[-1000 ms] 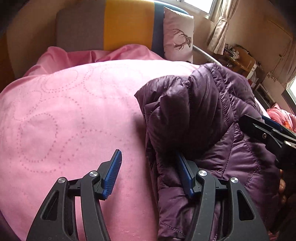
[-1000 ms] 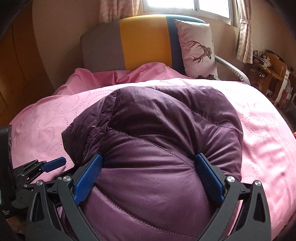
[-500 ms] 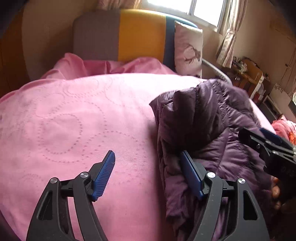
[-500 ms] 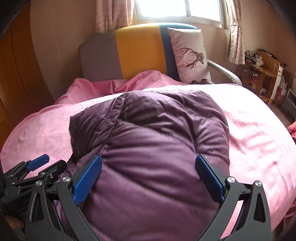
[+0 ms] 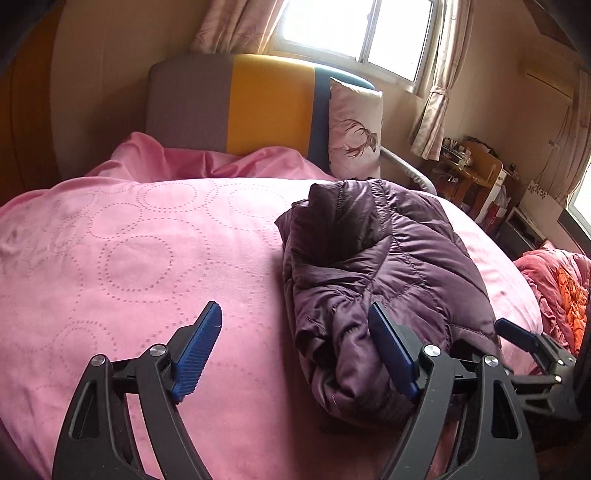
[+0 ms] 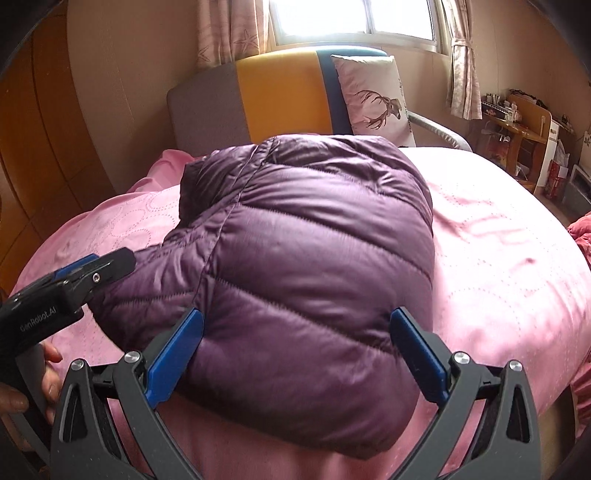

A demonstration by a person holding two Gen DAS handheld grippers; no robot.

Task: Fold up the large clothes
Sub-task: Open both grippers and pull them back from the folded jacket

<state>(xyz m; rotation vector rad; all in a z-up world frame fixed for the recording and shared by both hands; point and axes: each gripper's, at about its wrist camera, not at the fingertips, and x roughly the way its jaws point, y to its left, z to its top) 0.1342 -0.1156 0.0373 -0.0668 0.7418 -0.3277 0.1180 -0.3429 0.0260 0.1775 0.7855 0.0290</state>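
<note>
Jacket [image 6: 306,258]: quilted purple synthetic shell, slight sheen, stitched channels, puffy. Bedcover [image 5: 129,258]: pink cloth, matt, soft nap, dotted ring pattern stitched or embossed. Left gripper [image 5: 295,350] and right gripper [image 6: 295,354]: matt black plastic arms, bright metal rivets, blue ribbed pads [image 5: 199,350]. Headboard [image 5: 240,107]: matt woven upholstery. Wardrobe panel [image 6: 37,140]: smooth wood.

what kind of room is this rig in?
Almost certainly a home bedroom. A bed with a pink cover fills both views, with an upholstered headboard and a deer-print pillow at its head, and a curtained window behind. The folded purple jacket lies on the bed.
</note>
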